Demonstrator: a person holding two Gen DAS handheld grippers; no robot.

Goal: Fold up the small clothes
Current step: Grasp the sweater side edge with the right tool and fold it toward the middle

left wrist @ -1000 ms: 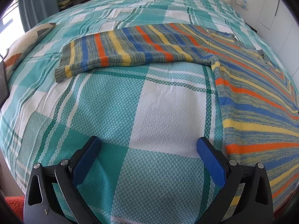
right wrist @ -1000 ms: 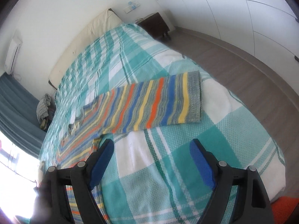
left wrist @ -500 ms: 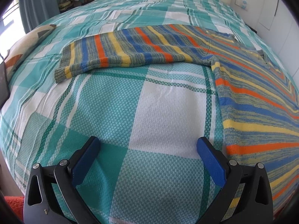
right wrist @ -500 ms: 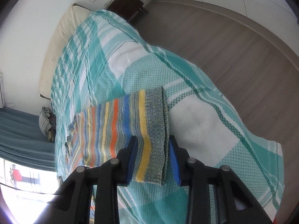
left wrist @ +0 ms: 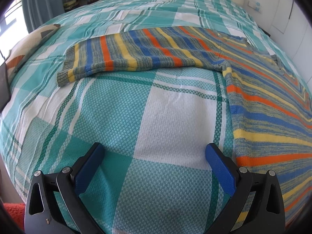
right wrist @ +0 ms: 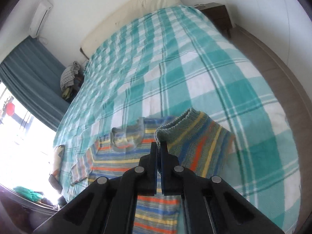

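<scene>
Lifting now: right gripper, open a second ago, has pinched the ribbed cuff of the striped sweater and raised that sleeve off the bedspread, frame centre. Sleeve fold-in has begun. Left gripper stays wide, empty, lower frame; other sleeve flat upper left.

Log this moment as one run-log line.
stage: first sleeve fold | right gripper: shut on sleeve cuff, lifted over striped sweater | left gripper: open above bedspread, holding nothing
</scene>
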